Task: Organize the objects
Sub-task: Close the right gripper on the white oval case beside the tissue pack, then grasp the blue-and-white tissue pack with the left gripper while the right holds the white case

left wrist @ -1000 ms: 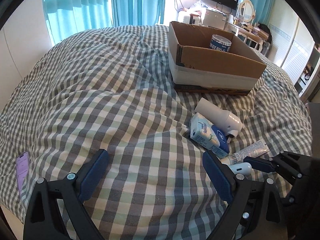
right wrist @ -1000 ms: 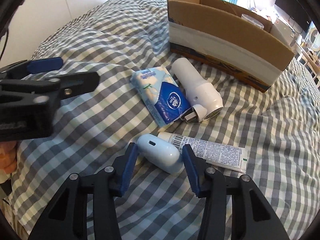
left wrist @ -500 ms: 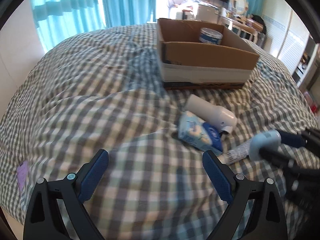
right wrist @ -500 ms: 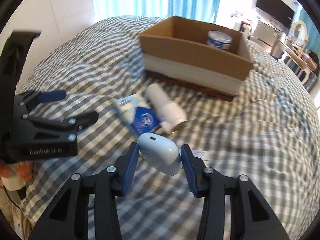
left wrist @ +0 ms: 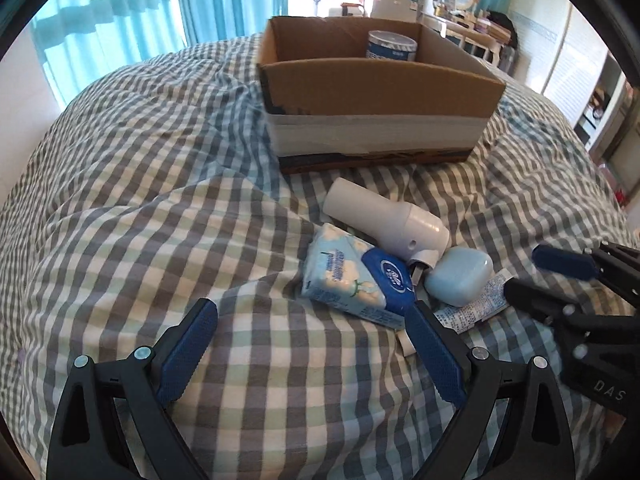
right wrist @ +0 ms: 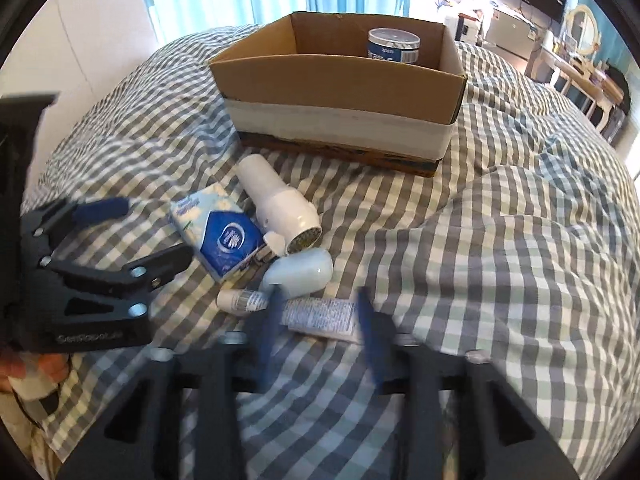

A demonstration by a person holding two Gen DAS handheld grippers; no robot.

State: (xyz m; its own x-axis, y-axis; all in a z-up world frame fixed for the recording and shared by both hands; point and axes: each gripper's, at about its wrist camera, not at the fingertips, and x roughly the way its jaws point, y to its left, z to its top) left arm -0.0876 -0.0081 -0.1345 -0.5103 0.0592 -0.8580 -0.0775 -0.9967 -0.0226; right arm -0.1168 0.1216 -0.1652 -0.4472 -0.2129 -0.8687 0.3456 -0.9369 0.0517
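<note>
Lying loose on the quilt (left wrist: pixel 160 200), on the near side of the box (left wrist: pixel 380 92): the case (left wrist: pixel 458 278), pale blue, leaning against the head of the dryer (left wrist: pixel 388 220) and partly overlapping the tube (right wrist: pixel 320 314). Not being gripped by anything.

Hanging just nearer than the case, further still from the box: the right gripper (right wrist: pixel 318 294), badly blurred, fingers spread and having just been opening. Framing only the tube on the quilt below, seemingly without touching it, though blur is making that hard to judge.

Lying between case and box, handle pointing toward the box: the dryer, white. Resting against its left side: the tissues (left wrist: pixel 352 280), a blue and white pack. Lying left of the tube, nearer than the tissues: a small white bottle (right wrist: pixel 242 300).

Hovering on the near side of the tissues, away from the box: the left gripper (left wrist: pixel 310 310), fingers spread wide, pinching nothing, its right finger overlapping the pack's near corner in its own view.

Standing inside the box, at the far right corner: a blue can (left wrist: pixel 391 44).
</note>
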